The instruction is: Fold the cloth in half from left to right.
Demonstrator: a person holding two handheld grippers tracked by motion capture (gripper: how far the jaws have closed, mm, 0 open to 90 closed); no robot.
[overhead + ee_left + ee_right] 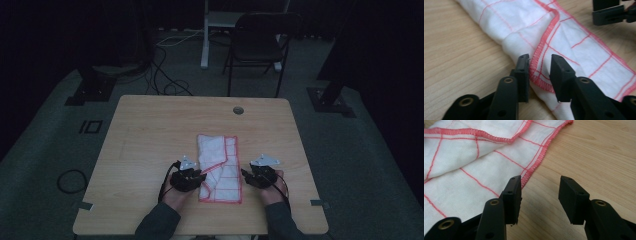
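High view: a white cloth with a red grid and red stitched hem lies partly folded on the wooden bench, directly between the two claws. The left claw sits at the cloth's one long side, the right claw just off the other.

Left claw: jaws apart, straddling a raised fold of the red hem. The hem stands in the gap between them; one pad is at or very near the fabric, the other stands clear of it. No clamp on the cloth is evident.

Right claw: jaws apart over bare bench, with the cloth just beside its left jaw. The hem passes right by that jaw's tip. Nothing lies between the jaws.

Handling assessment: the cloth appears thin, light and entirely limp. It should drape and crease freely, and it may slide on the smooth bench if pushed instead of pinched. The stitched hem is the thickest and firmest part, hence the soundest place to grip; the lifted fold ahead of the left claw offers a ready purchase. No breakage risk.

Containers: none observed on the bench.
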